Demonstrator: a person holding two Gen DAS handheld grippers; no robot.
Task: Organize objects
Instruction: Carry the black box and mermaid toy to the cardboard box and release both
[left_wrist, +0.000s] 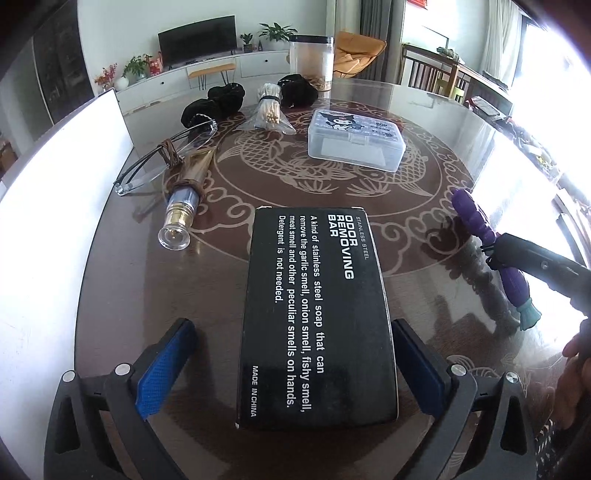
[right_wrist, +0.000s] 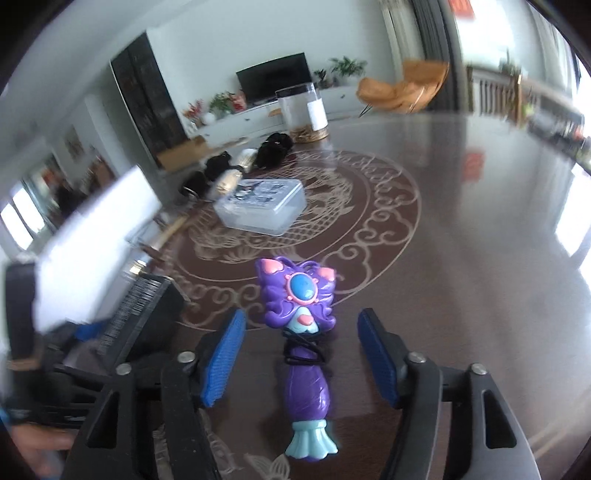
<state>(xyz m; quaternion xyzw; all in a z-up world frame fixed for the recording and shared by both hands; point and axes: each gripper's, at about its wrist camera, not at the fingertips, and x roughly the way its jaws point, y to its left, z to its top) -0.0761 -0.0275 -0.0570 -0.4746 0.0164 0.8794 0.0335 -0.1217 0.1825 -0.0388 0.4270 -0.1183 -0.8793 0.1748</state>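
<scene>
Black odour-bar box (left_wrist: 317, 317) lying flat between the wide-open left gripper (left_wrist: 295, 369), unpressed; at its 3 o'clock, purple toy (right_wrist: 301, 332) lying loose between the parted right gripper (right_wrist: 301, 362), apparently set down as sorted.

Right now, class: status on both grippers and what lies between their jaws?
Left gripper open, black soap box between its pads, unclamped. Right gripper open, purple toy wand lying loose on the table. Nothing in the way.

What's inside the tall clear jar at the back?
The jar holds a shallow layer of tan pieces at the bottom; the rest looks empty. A white label hides part in the right wrist view.
</scene>
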